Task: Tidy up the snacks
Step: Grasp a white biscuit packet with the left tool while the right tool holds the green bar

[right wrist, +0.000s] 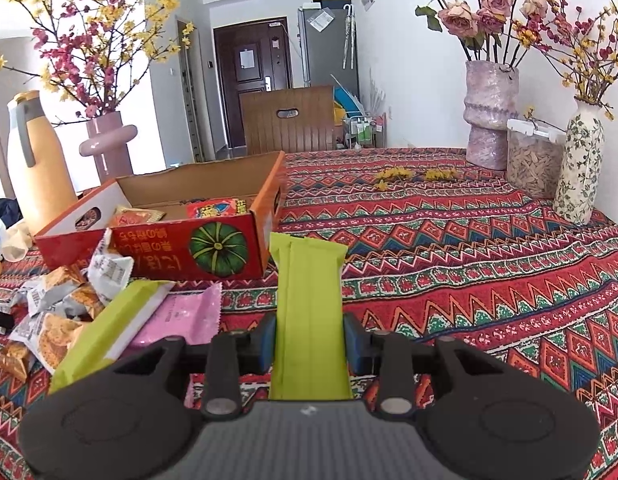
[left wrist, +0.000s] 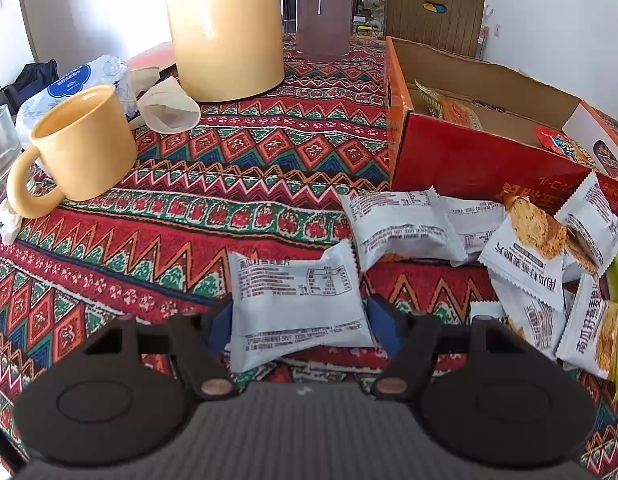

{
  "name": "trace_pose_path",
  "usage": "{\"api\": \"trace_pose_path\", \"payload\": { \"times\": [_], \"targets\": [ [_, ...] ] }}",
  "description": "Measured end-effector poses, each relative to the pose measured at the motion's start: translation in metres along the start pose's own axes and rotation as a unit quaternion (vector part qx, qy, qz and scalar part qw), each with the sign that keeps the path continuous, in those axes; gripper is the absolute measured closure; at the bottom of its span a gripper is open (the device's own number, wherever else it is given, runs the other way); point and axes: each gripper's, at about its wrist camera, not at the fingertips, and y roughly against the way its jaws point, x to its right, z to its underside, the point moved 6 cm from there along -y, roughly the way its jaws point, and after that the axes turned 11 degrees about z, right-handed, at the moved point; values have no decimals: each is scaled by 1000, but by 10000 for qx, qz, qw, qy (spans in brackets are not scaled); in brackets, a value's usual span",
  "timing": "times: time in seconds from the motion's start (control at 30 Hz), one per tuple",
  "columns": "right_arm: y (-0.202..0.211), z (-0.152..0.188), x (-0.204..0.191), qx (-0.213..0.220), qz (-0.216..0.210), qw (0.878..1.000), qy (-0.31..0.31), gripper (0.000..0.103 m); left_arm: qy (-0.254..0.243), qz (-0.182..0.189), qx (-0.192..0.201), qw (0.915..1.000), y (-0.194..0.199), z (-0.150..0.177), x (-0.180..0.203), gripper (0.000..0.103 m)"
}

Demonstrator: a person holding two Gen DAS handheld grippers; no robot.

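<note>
My left gripper (left wrist: 299, 320) is shut on a white snack packet (left wrist: 297, 304), held just above the patterned tablecloth. A pile of similar white packets (left wrist: 521, 256) lies to its right, in front of the red cardboard box (left wrist: 469, 160), which holds a few snacks. My right gripper (right wrist: 309, 338) is shut on a green snack bar (right wrist: 307, 308), held lengthwise above the cloth. In the right wrist view the box (right wrist: 169, 244) stands ahead to the left, with another green bar (right wrist: 113, 324), a pink packet (right wrist: 185, 316) and white packets (right wrist: 57, 304) in front of it.
A yellow mug (left wrist: 77, 148), a tall yellow jug (left wrist: 225, 28), a pink vase (left wrist: 325, 8), a tissue pack (left wrist: 85, 80) and a glass (left wrist: 1, 148) stand at the left. Two flower vases (right wrist: 489, 116) and a jar of seeds (right wrist: 533, 160) stand far right.
</note>
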Motion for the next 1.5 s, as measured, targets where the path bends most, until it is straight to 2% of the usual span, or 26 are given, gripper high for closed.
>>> {"api": "trace_pose_path", "payload": {
  "times": [0.3, 0.4, 0.57, 0.6, 0.67, 0.7, 0.73, 0.87, 0.93, 0.97, 1.27, 1.37, 1.5],
  "targets": [
    [18, -1, -6, 139, -131, 9998, 47, 69, -177, 46, 114, 9998, 19, 13, 1, 38],
    [25, -1, -8, 218, -186, 9996, 70, 69, -297, 123, 188, 9993, 30, 14, 4, 58],
    [34, -1, -14, 257, -321, 9991, 126, 69, -333, 176, 220, 9990, 35, 16, 9, 57],
    [35, 0, -16, 256, -343, 9990, 139, 69, -322, 208, 221, 9990, 35, 16, 9, 56],
    [36, 0, -18, 263, -385, 9988, 165, 69, -270, 290, 251, 9989, 36, 16, 11, 46],
    [37, 0, -19, 269, -398, 9987, 166, 69, -231, 347, 302, 9987, 38, 15, 13, 36],
    [38, 0, -19, 271, -405, 9987, 163, 69, -203, 400, 359, 9983, 39, 15, 15, 31],
    [37, 2, -19, 228, -419, 9987, 165, 69, -116, 564, 465, 9973, 40, 6, 24, 16],
    [36, 3, -19, 208, -420, 9988, 157, 69, -66, 532, 431, 9976, 36, 2, 27, 1],
    [35, 3, -19, 201, -421, 9988, 155, 69, -69, 504, 432, 9978, 34, 0, 29, 1],
    [21, 5, -17, 90, -460, 9988, 120, 69, 49, 179, 50, 9998, 4, 2, 28, 2],
    [17, 6, -18, 61, -477, 9988, 115, 69, 111, 168, -38, 9998, 1, 5, 25, 9],
    [14, 6, -19, 32, -494, 9987, 130, 69, 176, 226, -36, 9996, 2, 5, 23, 28]
  ]
}}
